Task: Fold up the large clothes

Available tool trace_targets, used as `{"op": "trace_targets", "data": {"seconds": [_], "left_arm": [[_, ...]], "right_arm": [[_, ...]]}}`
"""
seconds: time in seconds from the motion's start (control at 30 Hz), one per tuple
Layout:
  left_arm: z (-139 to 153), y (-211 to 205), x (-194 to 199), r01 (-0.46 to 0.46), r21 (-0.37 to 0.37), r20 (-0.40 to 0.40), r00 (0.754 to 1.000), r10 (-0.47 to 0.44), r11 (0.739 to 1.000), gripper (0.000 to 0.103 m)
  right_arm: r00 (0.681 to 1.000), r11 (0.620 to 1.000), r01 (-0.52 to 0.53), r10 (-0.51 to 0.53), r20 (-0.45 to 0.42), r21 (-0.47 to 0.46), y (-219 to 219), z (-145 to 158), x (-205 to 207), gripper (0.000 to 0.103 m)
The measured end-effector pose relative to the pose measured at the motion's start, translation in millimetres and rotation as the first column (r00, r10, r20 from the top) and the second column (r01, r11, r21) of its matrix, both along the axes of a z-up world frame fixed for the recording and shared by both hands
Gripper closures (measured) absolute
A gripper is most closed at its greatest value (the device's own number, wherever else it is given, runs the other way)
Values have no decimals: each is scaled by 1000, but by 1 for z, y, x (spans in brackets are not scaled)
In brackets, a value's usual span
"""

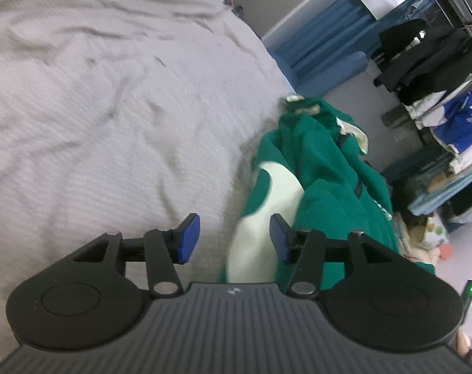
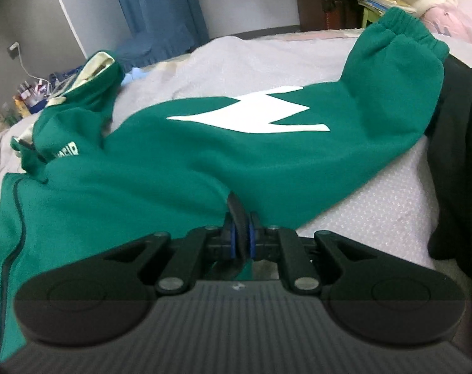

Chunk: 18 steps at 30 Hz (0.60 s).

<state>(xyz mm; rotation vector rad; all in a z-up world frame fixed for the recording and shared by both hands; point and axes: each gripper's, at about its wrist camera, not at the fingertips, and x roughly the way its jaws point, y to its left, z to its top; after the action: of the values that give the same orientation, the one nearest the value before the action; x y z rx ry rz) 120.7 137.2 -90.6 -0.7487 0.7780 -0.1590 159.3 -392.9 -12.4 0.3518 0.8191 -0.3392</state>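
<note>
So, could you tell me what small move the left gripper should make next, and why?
Probably ease the left gripper forward and close on the hoodie. Its jaws are open over the fabric's edge, gripping nothing, while the right gripper already pinches the hoodie.

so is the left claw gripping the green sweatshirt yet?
No, the left claw stands open above the green sweatshirt, its blue pads clear of the fabric.
</note>
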Motion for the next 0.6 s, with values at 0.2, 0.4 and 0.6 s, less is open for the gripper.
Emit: {"op": "trace_targets", "data": {"seconds": [0.2,0.4,0.6], "left_arm": [[-15,-8,19,-38,-32,-10,999,38,999,47],[-40,9,33,-92,-148,-78,994,82,985,48],[-32,-12,40,-10,-46,-65,998,7,999,48]], "right_arm": [[999,996,-44,45,7,-74,18,3,-3,86],[996,995,-39,46,75,-93,20,21,-11,37],[974,985,-72,102,200,-155,33,43,-18,36]]}}
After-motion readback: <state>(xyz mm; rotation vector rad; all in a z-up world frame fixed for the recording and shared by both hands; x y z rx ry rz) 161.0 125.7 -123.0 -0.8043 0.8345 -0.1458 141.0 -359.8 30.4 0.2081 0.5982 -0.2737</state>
